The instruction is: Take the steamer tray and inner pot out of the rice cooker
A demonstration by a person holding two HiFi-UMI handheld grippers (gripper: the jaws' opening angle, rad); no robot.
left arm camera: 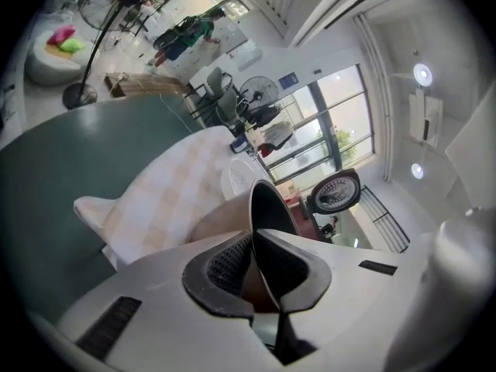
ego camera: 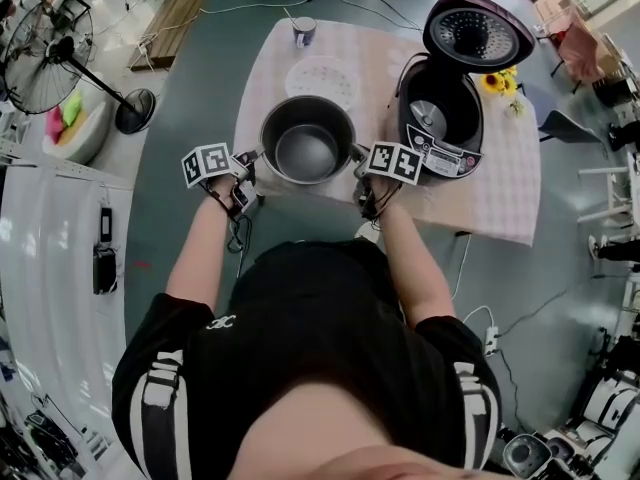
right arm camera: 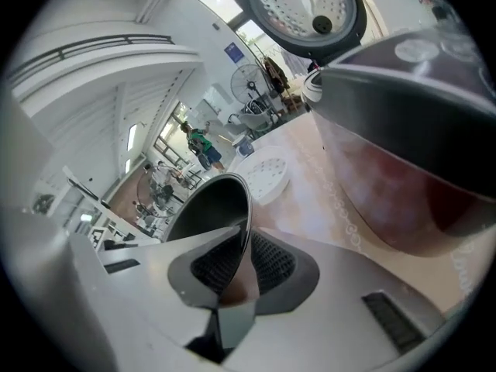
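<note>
Here: checked tablecloth [ego camera: 500, 193], grey floor [ego camera: 205, 63], standing fan [ego camera: 45, 63]; left claw [left arm camera: 254, 263], right claw [right arm camera: 242, 260] pinch inner pot [ego camera: 307, 150] rim.

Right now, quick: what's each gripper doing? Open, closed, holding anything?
Left gripper: closed on the rim of the inner pot.
Right gripper: closed on the opposite side of the same rim.

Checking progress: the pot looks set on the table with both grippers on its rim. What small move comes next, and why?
Probably open both and let go: the inner pot seems to rest on the table, out of the rice cooker, near the steamer tray, with the left gripper and right gripper clamped on its rim.
</note>
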